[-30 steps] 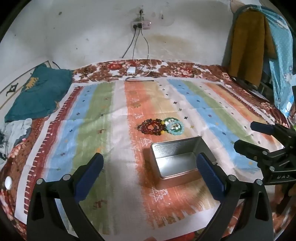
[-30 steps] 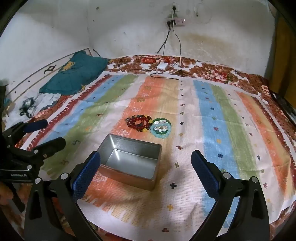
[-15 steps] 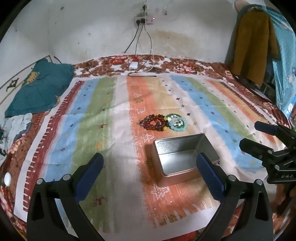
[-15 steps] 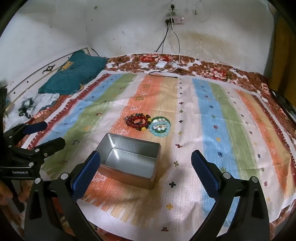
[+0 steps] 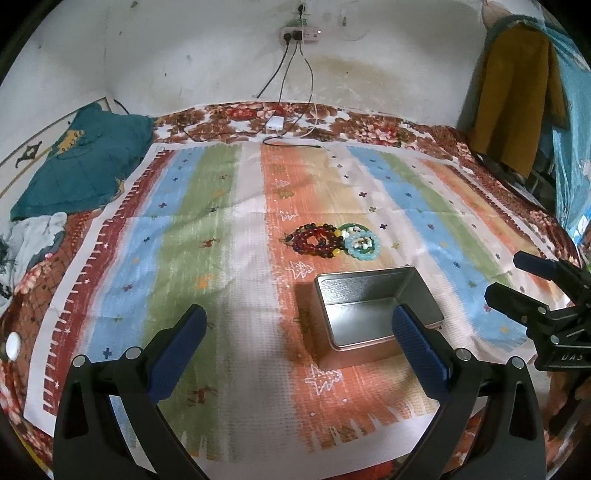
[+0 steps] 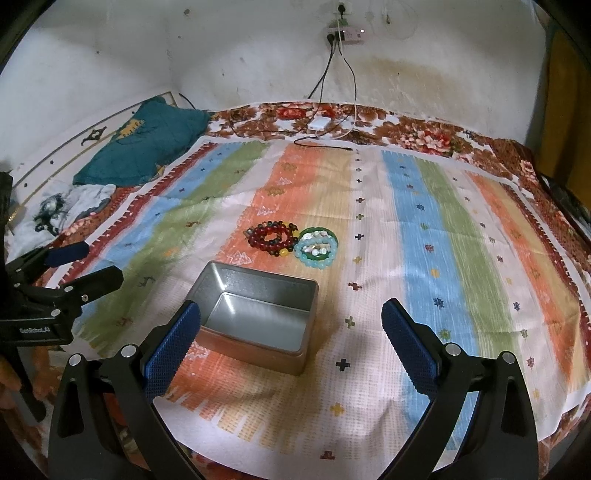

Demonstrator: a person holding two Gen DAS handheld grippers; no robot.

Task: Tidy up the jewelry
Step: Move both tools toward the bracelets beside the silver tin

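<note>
Dark red bead bracelets [image 5: 314,240] [image 6: 272,237] and turquoise bead bracelets [image 5: 360,243] [image 6: 317,248] lie side by side, touching, on a striped cloth [image 5: 207,236] [image 6: 424,236]. An open, empty metal tin [image 5: 373,314] [image 6: 258,317] stands just in front of them. My left gripper [image 5: 297,334] is open and empty, above the cloth with the tin at its right finger. My right gripper [image 6: 291,330] is open and empty, with the tin at its left finger. Each gripper also shows in the other's view, the right one [image 5: 532,280] and the left one [image 6: 70,266].
The cloth lies on a floral bedspread [image 5: 369,125]. A teal pillow [image 5: 81,162] and crumpled clothes [image 5: 33,240] lie at the left. A white charger [image 5: 274,123] with cables lies at the far edge under a wall socket [image 5: 299,35]. Clothes [image 5: 513,96] hang at the right.
Both grippers have risen and tilted slightly, so the tin and bracelets sit a little lower in both views. Nothing on the cloth has moved. Both grippers stay open.
</note>
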